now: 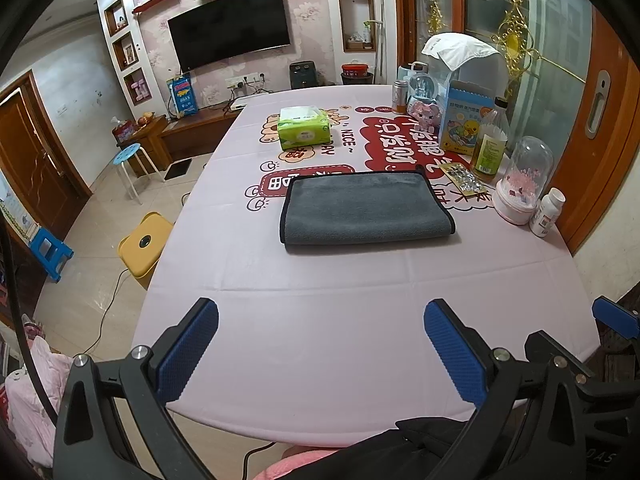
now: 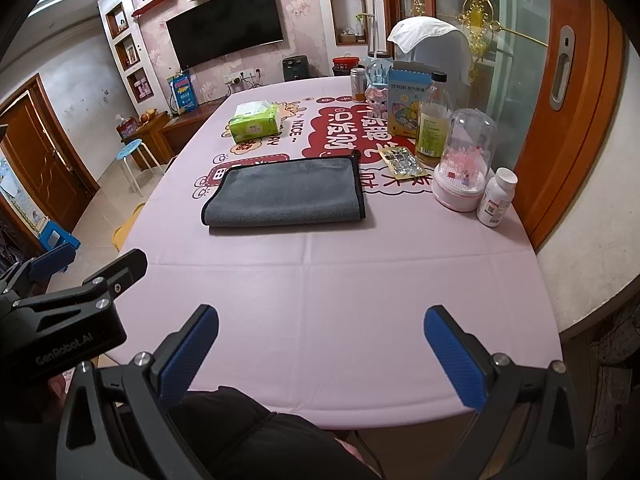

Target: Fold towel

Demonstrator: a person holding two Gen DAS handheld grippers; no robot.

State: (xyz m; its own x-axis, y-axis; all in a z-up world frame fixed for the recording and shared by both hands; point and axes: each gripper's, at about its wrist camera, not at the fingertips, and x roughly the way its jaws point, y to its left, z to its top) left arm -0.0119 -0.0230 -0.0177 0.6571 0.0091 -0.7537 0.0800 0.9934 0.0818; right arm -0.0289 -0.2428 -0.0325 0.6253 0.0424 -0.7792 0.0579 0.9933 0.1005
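Observation:
A grey towel (image 1: 366,210) with black edging lies folded flat in a rectangle on the pink tablecloth (image 1: 320,320), in the middle of the table. It also shows in the right wrist view (image 2: 288,194). My left gripper (image 1: 320,320) is open and empty, held above the near edge of the table, well short of the towel. My right gripper (image 2: 320,328) is open and empty too, beside the left one, also near the front edge. The left gripper's body (image 2: 60,320) shows at the left of the right wrist view.
A green tissue pack (image 1: 303,127) lies beyond the towel. Along the right edge stand a glass-domed pink ornament (image 1: 522,180), a white pill bottle (image 1: 546,212), an oil bottle (image 1: 490,140), a foil blister pack (image 1: 464,180), a blue box (image 1: 464,120) and a can (image 1: 399,98). A yellow stool (image 1: 144,242) stands left of the table.

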